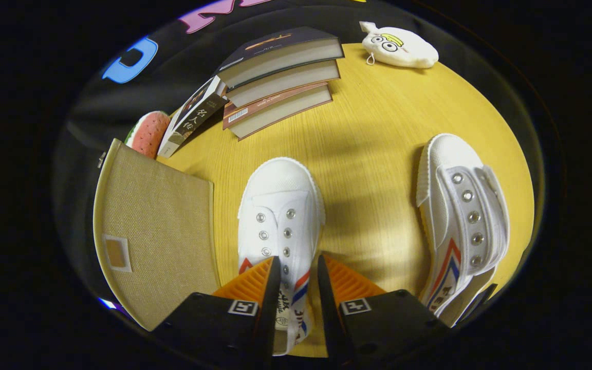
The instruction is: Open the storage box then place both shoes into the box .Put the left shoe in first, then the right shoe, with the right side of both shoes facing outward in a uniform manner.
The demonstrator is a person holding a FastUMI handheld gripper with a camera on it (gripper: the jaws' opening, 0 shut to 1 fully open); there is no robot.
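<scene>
A white canvas shoe (280, 216) with red and blue stripes stands on the yellow table (373, 154), toe pointing away from me. My gripper (298, 262) is over its rear half, and its right side wall runs between the two narrowly spaced fingers, which appear to pinch it. The second white shoe (463, 216) lies tipped on its side to the right, beyond the right finger. The beige fabric storage box (157, 236) sits to the left of the held shoe, showing a flat woven surface with a small label patch. I cannot tell whether the box is open.
A stack of three books (280, 77) lies at the table's far side, and another book (190, 118) leans against it. A watermelon-slice toy (147, 132) sits behind the box. A white plush toy (399, 47) rests at the far right edge.
</scene>
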